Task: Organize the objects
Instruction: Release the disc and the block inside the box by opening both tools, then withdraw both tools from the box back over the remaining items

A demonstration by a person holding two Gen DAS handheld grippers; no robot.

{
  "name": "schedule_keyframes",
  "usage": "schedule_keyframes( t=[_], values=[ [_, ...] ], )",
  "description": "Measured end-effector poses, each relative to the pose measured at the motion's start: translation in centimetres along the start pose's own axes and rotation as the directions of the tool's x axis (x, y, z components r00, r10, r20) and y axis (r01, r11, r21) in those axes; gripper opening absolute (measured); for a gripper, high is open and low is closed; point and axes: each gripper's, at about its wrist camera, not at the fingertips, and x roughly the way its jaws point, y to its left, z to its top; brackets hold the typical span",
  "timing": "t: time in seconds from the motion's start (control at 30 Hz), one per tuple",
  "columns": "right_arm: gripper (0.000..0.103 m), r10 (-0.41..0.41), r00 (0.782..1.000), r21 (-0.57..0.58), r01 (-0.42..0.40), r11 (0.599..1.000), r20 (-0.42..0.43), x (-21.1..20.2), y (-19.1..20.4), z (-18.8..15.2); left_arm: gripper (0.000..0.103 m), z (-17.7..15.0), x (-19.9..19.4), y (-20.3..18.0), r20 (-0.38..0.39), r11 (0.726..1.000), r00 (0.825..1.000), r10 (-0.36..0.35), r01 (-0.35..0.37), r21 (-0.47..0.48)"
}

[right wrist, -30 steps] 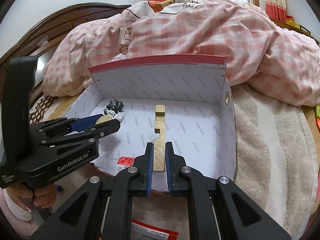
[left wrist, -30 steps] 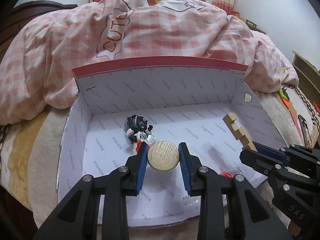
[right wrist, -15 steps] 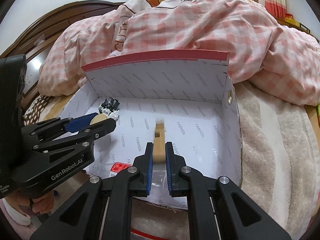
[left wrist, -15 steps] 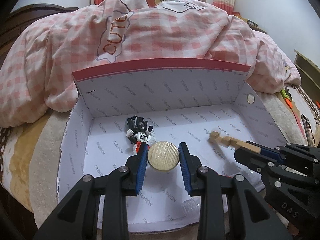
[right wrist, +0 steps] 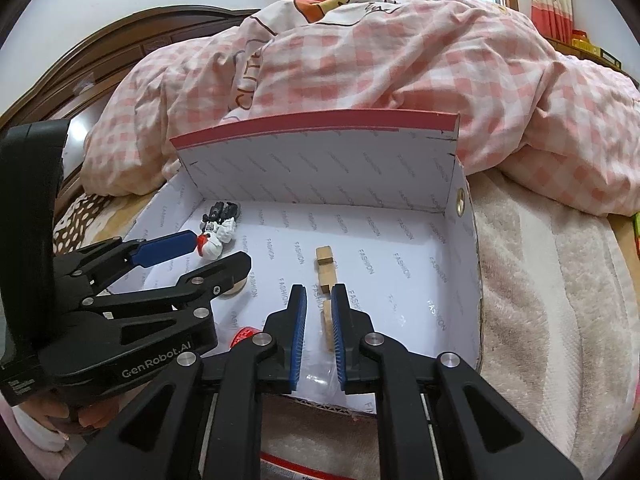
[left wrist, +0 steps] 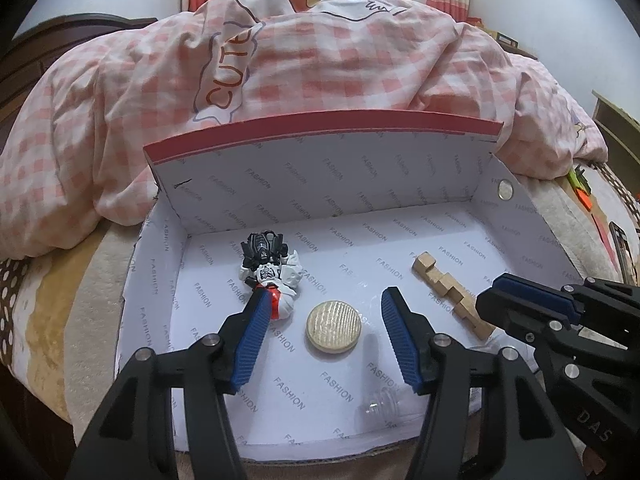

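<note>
Item: white cardboard box [left wrist: 320, 184], red-edged, set on a bed against a pink checked quilt [left wrist: 340, 60].

Change noted: the left gripper [left wrist: 320, 320] has just been opening its jaws. The round, flat, gold-coloured ribbed disc [left wrist: 333, 329], clamped between the pads a second ago, now lies free on the box floor near the front edge, clear of both pads. The disc looks delivered.

The right gripper [right wrist: 319, 316] has its jaws nearly closed on the near end of the notched pale wooden block [right wrist: 326, 280]. A second ago the block was held up above the floor; it now lies flat towards the right wall. Contact on both pads is hard to confirm; release seems due next.

Also in the box: a black-and-white toy robot figure [left wrist: 267, 270] near the back left corner, and a clear plastic bottle neck [left wrist: 378, 402] at the front edge.

Lettering: "FASHION" repeated across the box lining; "CUTE" on the quilt; "GenRobot.AI" on the left gripper's body; "DAS" on the right gripper's body.
</note>
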Motion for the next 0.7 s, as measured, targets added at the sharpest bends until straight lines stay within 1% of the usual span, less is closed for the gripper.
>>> schedule_keyframes(
  t=[0.23,0.33,0.43,0.5,0.57,0.7],
  values=[
    [0.015,-0.001,1.000,0.000,0.001,1.000,0.006,-0.2,0.0,0.0,0.058,-0.1,-0.1,-0.1,-0.003,1.000,1.000,-0.005,0.005,0.009],
    [0.023,-0.002,1.000,0.003,0.002,1.000,0.016,-0.5,0.0,0.0,0.058,0.0,-0.2,-0.1,-0.002,1.000,1.000,-0.006,0.006,0.009],
    [0.025,-0.005,1.000,0.011,0.005,1.000,0.017,-0.6,0.0,0.0,0.058,0.0,-0.3,0.0,0.003,1.000,1.000,-0.011,0.011,0.004],
    [0.031,-0.003,1.000,0.015,0.002,1.000,0.020,-0.7,0.0,0.0,0.058,0.0,-0.5,0.2,0.006,1.000,1.000,-0.015,0.015,0.000],
    [0.043,0.003,1.000,0.013,-0.003,1.000,0.027,-1.0,0.1,-0.1,0.058,-0.1,-0.7,0.3,0.008,1.000,1.000,-0.014,0.014,-0.003],
    [0.046,0.012,0.998,0.009,-0.012,1.000,0.054,-2.0,0.5,-0.2,0.058,-0.2,-1.6,0.3,0.012,1.000,1.000,-0.017,0.017,-0.008]
  ],
)
